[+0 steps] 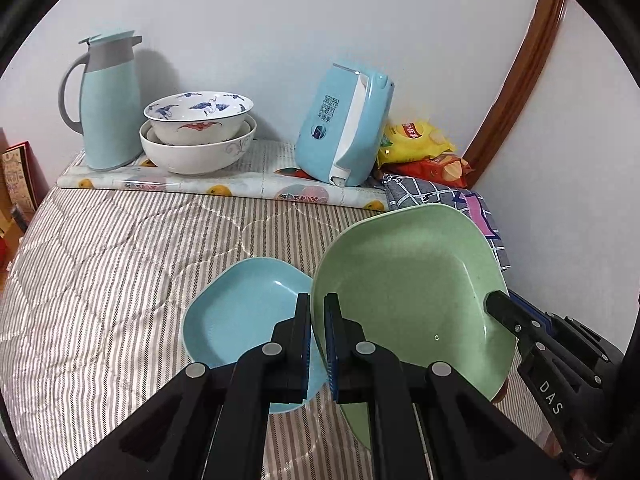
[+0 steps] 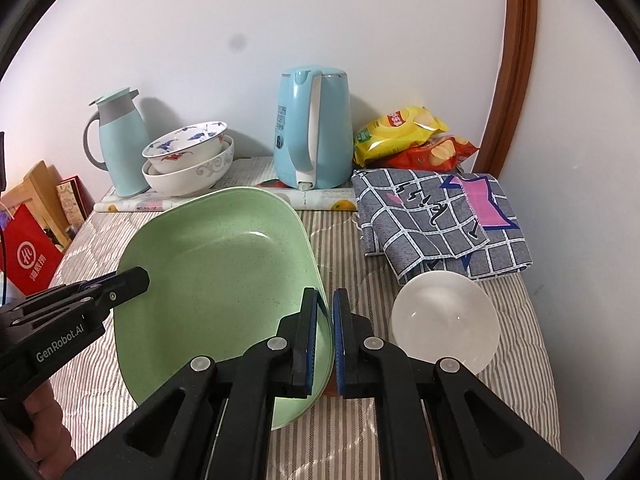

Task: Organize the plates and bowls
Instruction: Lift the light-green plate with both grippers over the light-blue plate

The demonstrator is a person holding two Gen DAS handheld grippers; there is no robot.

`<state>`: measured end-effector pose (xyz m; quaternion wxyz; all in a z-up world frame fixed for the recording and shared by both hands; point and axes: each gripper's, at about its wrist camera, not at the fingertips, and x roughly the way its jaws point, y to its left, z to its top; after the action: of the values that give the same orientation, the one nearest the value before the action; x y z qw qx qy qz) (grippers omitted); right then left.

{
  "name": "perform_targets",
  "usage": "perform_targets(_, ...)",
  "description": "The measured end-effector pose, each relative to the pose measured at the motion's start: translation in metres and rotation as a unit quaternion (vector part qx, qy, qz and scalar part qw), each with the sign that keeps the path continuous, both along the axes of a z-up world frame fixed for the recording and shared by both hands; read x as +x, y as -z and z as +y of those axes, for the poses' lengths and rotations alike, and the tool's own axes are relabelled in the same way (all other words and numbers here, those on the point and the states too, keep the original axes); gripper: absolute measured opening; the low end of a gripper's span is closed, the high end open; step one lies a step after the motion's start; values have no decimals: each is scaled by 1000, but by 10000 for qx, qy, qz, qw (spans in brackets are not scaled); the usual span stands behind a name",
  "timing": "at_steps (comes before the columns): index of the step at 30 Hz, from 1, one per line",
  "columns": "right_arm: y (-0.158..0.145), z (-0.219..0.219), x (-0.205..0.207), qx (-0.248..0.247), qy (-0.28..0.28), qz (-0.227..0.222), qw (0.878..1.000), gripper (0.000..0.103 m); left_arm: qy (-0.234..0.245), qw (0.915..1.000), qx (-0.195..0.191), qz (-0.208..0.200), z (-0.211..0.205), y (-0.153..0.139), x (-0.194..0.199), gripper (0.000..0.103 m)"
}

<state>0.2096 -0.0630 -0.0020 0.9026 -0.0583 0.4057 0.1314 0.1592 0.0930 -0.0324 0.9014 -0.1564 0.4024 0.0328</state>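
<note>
My left claw (image 1: 317, 344) and right claw (image 2: 325, 344) both pinching green plate (image 1: 404, 280) rim, opposite sides, frame centre; blue plate (image 1: 244, 312) lower left on bed (image 1: 100, 260).

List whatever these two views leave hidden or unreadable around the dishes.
- Blue plate: near edge hidden by the left gripper in the left wrist view.
- Green plate: underside unseen in both views; near rim covered by the right gripper.
- White bowl: near rim hidden by the right gripper's arm.
- Stacked bowls: the lower bowl's contents hidden by the upper bowl.
</note>
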Motion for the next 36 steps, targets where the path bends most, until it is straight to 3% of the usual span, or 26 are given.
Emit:
perform_targets(20,9,33,-20,133,-337,117,9993,8,-356,9992,40,151,31,16,-31,7)
perform_targets(36,31,70,10,-21,-766,280,9967,9,-713,9963,-221,424,65,47,-20,7)
